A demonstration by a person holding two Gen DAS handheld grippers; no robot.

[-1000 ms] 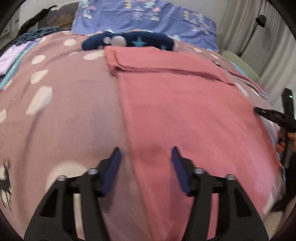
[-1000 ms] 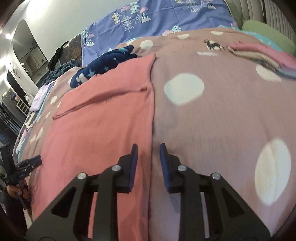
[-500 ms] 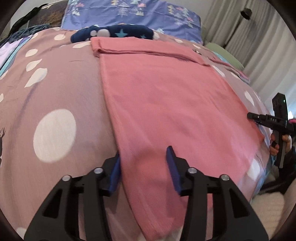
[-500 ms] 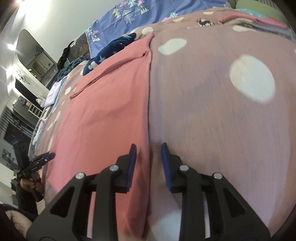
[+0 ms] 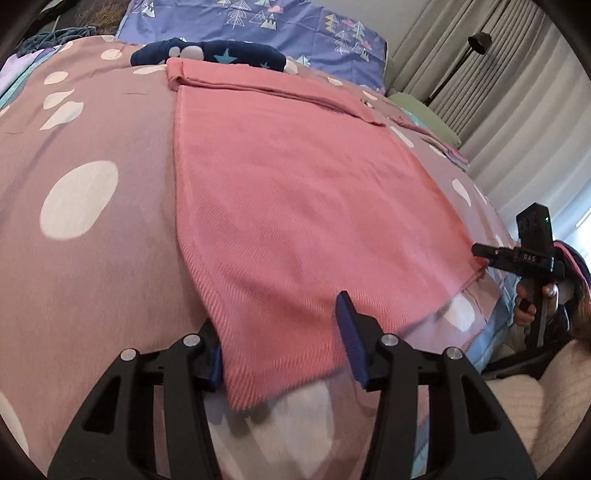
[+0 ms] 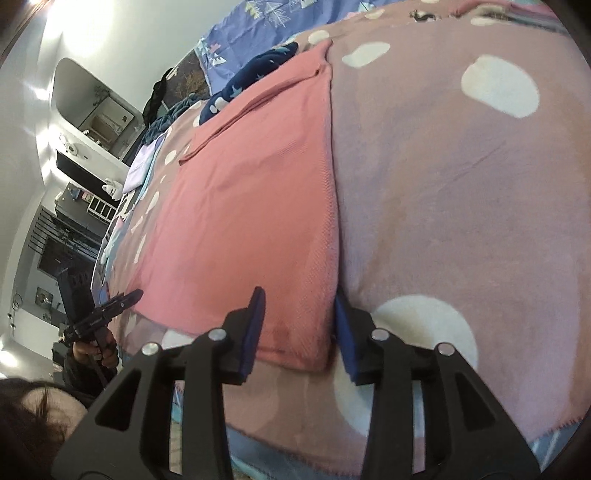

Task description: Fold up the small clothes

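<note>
A pink cloth [image 5: 303, 206] lies spread flat across the middle of a spotted mauve bedspread [image 5: 81, 258], with the left gripper [image 5: 282, 345] and right gripper [image 6: 299, 332], both wide open, each straddling a near corner.

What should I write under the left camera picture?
Open left tool straddles the near corner of a pink cloth on a spotted bedspread.

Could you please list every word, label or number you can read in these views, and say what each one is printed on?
"DAS", roughly, small and blurred: on the right gripper, seen from the left wrist view.
No other readable text: pink cloth, bedspread and pillow carry only patterns.
</note>
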